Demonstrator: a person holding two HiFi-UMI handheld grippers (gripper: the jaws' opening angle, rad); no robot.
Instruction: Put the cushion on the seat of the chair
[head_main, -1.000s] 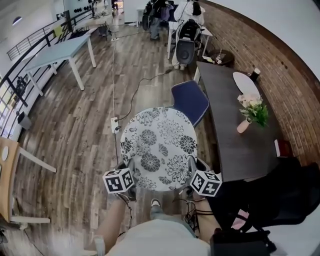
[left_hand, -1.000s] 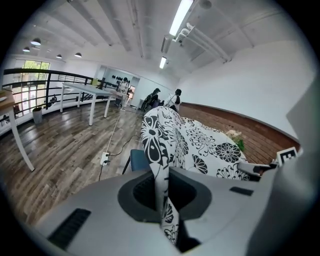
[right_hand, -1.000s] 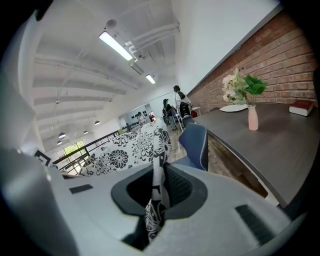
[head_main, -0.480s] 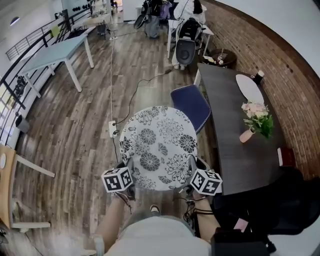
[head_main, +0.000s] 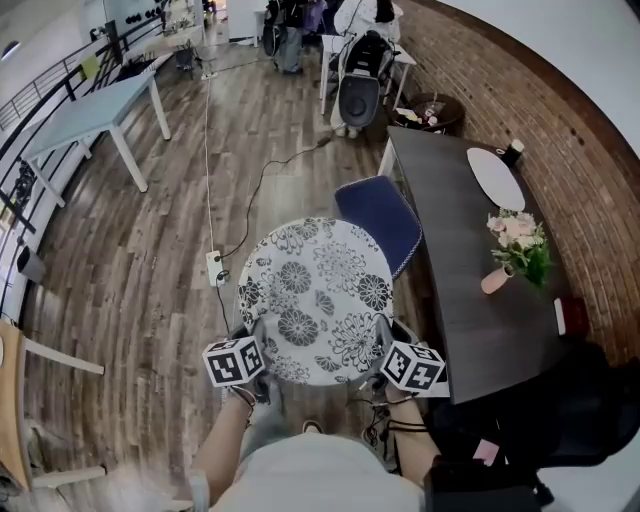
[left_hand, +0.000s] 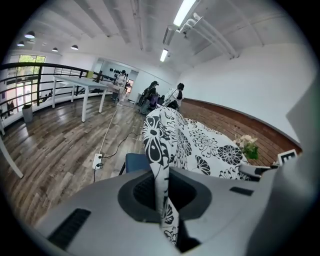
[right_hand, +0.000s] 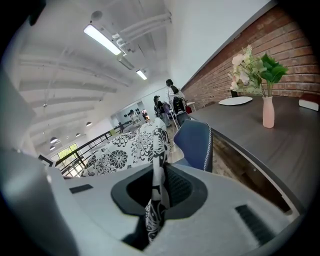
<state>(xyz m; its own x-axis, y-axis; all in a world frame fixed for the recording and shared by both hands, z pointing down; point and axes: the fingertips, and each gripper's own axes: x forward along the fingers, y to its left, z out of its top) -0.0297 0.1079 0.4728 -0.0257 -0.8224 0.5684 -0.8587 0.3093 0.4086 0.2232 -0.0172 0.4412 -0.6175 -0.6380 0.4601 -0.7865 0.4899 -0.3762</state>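
As L gripper (head_main: 262, 338), R gripper (head_main: 384, 336) tilt down, jaws clamp cushion (head_main: 316, 292).

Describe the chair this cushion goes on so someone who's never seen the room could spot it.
Find the long dark table along the brick wall. The chair stands at its side away from the wall, just beyond the flowered cushion. It alone has dark blue upholstery; the seat past the table's far end is black with a pale frame.
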